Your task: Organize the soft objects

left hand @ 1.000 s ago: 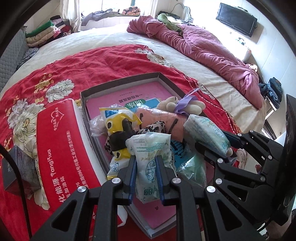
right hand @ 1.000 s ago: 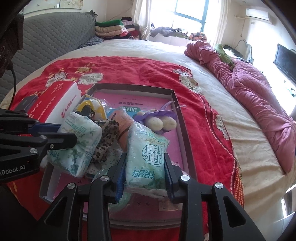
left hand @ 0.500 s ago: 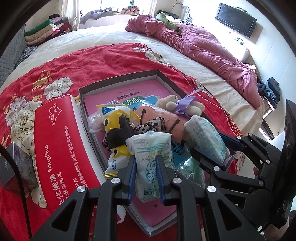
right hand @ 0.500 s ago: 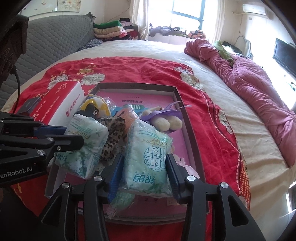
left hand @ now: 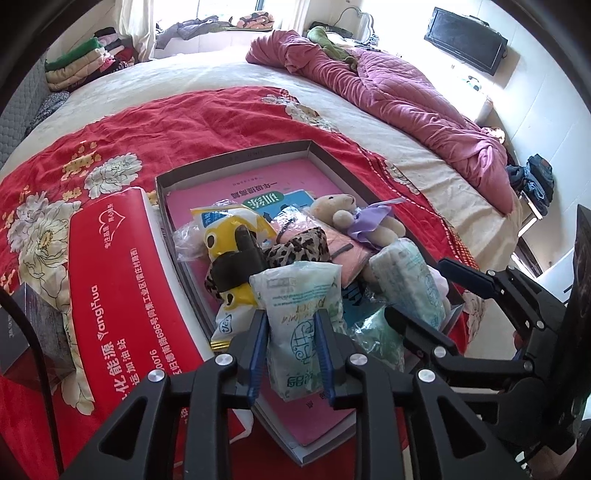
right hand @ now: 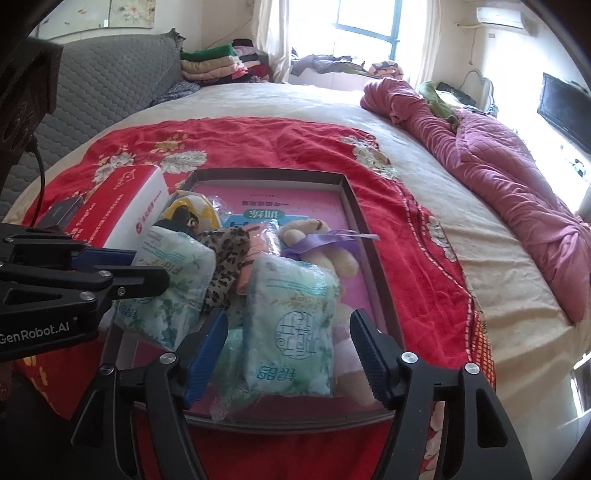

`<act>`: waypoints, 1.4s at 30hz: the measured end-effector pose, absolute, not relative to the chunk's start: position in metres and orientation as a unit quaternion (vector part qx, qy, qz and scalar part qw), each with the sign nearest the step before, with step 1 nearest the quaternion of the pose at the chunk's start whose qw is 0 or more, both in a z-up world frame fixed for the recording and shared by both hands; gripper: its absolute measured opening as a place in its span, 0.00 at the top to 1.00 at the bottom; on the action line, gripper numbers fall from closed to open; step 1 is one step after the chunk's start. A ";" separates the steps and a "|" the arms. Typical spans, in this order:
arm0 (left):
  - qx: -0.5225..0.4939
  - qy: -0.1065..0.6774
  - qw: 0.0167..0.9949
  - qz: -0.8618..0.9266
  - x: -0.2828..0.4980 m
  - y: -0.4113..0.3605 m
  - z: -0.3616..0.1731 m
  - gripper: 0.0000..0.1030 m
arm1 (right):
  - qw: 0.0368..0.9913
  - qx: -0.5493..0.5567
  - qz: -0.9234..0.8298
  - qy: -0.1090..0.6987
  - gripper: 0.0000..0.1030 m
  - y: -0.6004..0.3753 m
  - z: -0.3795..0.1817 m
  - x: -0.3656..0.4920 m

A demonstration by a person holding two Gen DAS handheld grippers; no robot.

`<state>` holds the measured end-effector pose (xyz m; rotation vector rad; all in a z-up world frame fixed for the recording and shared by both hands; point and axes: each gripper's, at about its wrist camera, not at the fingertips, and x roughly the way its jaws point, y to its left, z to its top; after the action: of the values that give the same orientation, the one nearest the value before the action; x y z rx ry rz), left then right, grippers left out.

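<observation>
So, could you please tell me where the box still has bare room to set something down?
The pink floor behind the teddy bear, toward the box's far wall, is bare. A narrow strip runs along its right wall. The near half is crowded with tissue packs and pouches.

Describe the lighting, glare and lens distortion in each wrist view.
Left wrist view: daylight blows out the far window and the right-hand wall; fisheye bends the red floral bedspread into a dome; dark vignette corners. Right wrist view: the bright window glares white, the crumpled pink quilt curves, and the nearby items stay sharp.
</observation>
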<state>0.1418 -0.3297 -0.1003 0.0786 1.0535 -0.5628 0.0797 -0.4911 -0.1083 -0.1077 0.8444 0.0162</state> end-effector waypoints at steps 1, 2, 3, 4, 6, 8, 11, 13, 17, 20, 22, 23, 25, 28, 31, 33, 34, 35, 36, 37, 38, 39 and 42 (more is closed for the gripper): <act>0.038 0.493 0.828 -0.265 0.141 -0.329 -0.099 0.74 | 0.911 -0.053 0.004 0.409 0.32 -0.492 -0.107 0.079; 0.039 0.492 0.828 -0.267 0.140 -0.328 -0.098 0.74 | 0.912 -0.052 0.003 0.406 0.31 -0.492 -0.106 0.079; 0.041 0.489 0.829 -0.270 0.139 -0.328 -0.096 0.73 | 0.913 -0.052 0.001 0.406 0.31 -0.492 -0.104 0.078; 0.043 0.487 0.829 -0.270 0.138 -0.328 -0.095 0.73 | 0.913 -0.051 0.000 0.405 0.30 -0.493 -0.103 0.077; 0.043 0.487 0.829 -0.272 0.138 -0.328 -0.093 0.63 | 0.914 -0.052 -0.005 0.403 0.29 -0.493 -0.099 0.077; 0.038 0.483 0.830 -0.277 0.137 -0.326 -0.088 0.59 | 0.915 -0.053 -0.012 0.399 0.29 -0.494 -0.095 0.077; 0.037 0.477 0.834 -0.275 0.136 -0.324 -0.082 0.59 | 0.917 -0.051 -0.018 0.395 0.29 -0.494 -0.087 0.077; 0.040 0.470 0.838 -0.273 0.135 -0.322 -0.077 0.58 | 0.918 -0.049 -0.021 0.393 0.28 -0.493 -0.082 0.077; 0.037 0.456 0.848 -0.268 0.133 -0.314 -0.064 0.47 | 0.923 -0.042 -0.029 0.382 0.28 -0.492 -0.070 0.076; 0.034 0.440 0.858 -0.262 0.130 -0.306 -0.051 0.43 | 0.927 -0.037 -0.039 0.372 0.26 -0.490 -0.059 0.073; 0.036 0.430 0.865 -0.256 0.128 -0.301 -0.042 0.42 | 0.931 -0.036 -0.045 0.361 0.26 -0.487 -0.048 0.067; 0.036 0.426 0.868 -0.252 0.127 -0.299 -0.038 0.42 | 0.932 -0.037 -0.049 0.357 0.26 -0.486 -0.044 0.065; 0.033 0.418 0.873 -0.251 0.124 -0.293 -0.030 0.41 | 0.936 -0.041 -0.062 0.344 0.25 -0.481 -0.033 0.058; 0.030 0.404 0.880 -0.249 0.118 -0.284 -0.016 0.39 | 0.943 -0.058 -0.089 0.317 0.25 -0.474 -0.014 0.046; 0.025 0.393 0.886 -0.244 0.113 -0.274 -0.003 0.36 | 0.947 -0.062 -0.107 0.295 0.25 -0.469 0.005 0.036; 0.023 0.387 0.890 -0.240 0.109 -0.267 0.005 0.31 | 0.950 -0.063 -0.114 0.282 0.25 -0.464 0.019 0.028; 0.024 0.385 0.891 -0.238 0.107 -0.264 0.009 0.29 | 0.952 -0.064 -0.119 0.275 0.25 -0.461 0.026 0.023; 0.024 0.381 0.894 -0.236 0.105 -0.261 0.014 0.27 | 0.953 -0.065 -0.122 0.270 0.25 -0.458 0.032 0.019; 0.022 0.375 0.897 -0.234 0.102 -0.257 0.019 0.27 | 0.955 -0.063 -0.123 0.264 0.25 -0.454 0.039 0.014; 0.023 0.370 0.899 -0.232 0.099 -0.253 0.024 0.27 | 0.956 -0.060 -0.123 0.259 0.25 -0.450 0.045 0.008; 0.024 0.366 0.901 -0.230 0.096 -0.249 0.030 0.26 | 0.958 -0.056 -0.121 0.254 0.25 -0.446 0.052 0.002; 0.024 0.361 0.904 -0.228 0.092 -0.245 0.035 0.26 | 0.960 -0.048 -0.117 0.250 0.25 -0.441 0.058 -0.004; 0.023 0.343 0.912 -0.225 0.080 -0.232 0.052 0.24 | 0.964 -0.040 -0.114 0.238 0.25 -0.426 0.076 -0.021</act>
<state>0.0802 -0.2318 0.0523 0.0471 0.7077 -0.4640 -0.0212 -0.4256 0.0756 -0.0813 0.4819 -0.2305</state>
